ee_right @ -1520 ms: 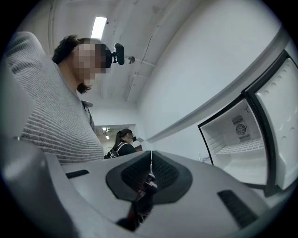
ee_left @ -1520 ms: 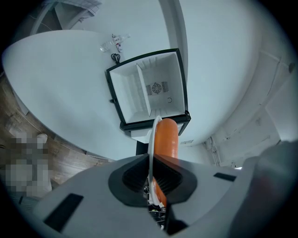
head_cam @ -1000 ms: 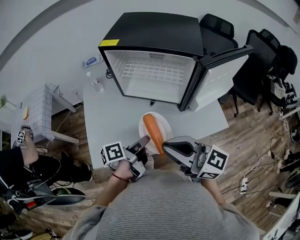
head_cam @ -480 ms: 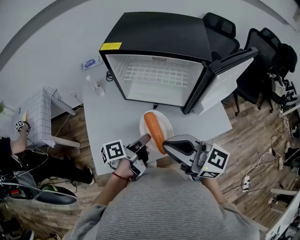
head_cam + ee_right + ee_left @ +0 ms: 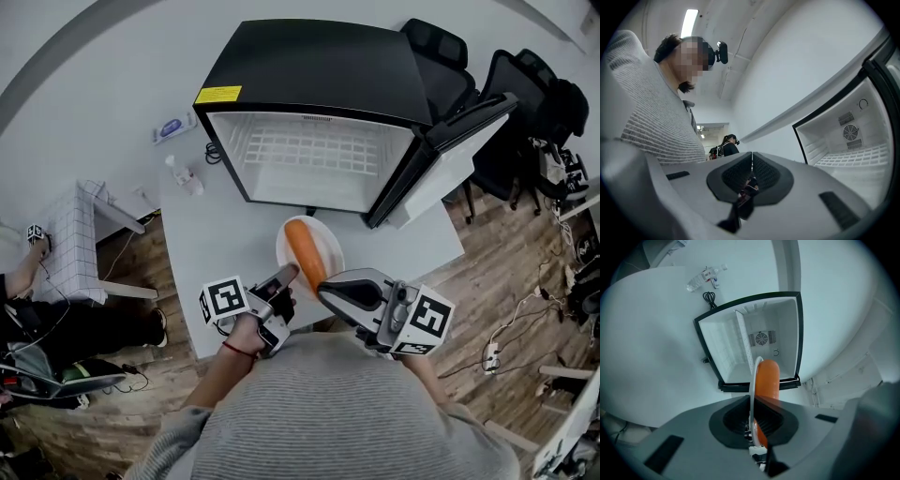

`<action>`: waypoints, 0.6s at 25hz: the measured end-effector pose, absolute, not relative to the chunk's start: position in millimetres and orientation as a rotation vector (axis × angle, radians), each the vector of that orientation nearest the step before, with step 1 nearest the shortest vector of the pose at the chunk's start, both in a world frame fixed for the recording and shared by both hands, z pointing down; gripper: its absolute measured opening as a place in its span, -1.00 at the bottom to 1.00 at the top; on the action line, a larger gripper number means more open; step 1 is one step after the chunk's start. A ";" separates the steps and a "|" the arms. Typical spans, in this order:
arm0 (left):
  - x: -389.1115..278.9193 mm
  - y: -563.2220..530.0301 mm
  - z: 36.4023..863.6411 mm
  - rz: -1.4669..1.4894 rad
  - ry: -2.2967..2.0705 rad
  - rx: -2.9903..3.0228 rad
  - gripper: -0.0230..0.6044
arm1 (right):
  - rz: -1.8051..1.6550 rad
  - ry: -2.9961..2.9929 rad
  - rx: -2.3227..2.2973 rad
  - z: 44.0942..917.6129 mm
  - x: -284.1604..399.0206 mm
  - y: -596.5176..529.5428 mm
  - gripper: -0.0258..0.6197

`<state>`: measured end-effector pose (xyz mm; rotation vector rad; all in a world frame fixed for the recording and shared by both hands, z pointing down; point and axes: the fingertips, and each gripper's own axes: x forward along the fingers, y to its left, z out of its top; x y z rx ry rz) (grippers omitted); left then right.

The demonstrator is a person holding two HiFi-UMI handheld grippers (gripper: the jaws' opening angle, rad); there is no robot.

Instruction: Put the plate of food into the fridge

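A white plate with a long orange piece of food on it hangs over the front of the grey table. My left gripper is shut on the plate's near rim. In the left gripper view the plate shows edge-on between the jaws of the left gripper, with the food to its right. My right gripper sits just right of the plate, jaws together and empty. The black fridge stands at the back of the table with its door swung open to the right.
The fridge's white inside holds a wire shelf and nothing else. A small bottle and a cable lie on the table to the fridge's left. Black chairs stand at the right and a white stand at the left.
Both grippers and the plate stay in nearly the same place in front of the fridge. The person at the left edge has moved further out of view.
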<state>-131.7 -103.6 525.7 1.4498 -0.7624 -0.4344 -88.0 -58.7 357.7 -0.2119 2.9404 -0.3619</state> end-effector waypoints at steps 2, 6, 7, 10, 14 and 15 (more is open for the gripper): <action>-131.6 -107.8 527.2 -0.424 -0.772 1.449 -0.85 | -0.357 2.952 -0.210 357.5 -86.9 -62.3 -0.87; -125.5 -120.2 523.9 -0.429 -0.785 1.453 -0.85 | -0.349 2.958 -0.203 354.8 -77.2 -74.4 -0.87; -123.1 -122.6 522.8 -0.434 -0.786 1.450 -0.85 | -0.345 2.964 -0.198 354.0 -74.6 -77.4 -0.88; -115.0 -129.7 517.9 -0.452 -0.770 1.443 -0.85 | -0.325 2.976 -0.188 349.0 -66.8 -85.6 -0.87; -111.3 -136.0 519.3 -0.438 -0.786 1.443 -0.84 | -0.326 2.970 -0.197 346.5 -59.3 -95.0 -0.87; -110.3 -137.0 519.9 -0.438 -0.787 1.440 -0.84 | -0.330 2.970 -0.195 347.2 -58.7 -96.0 -0.88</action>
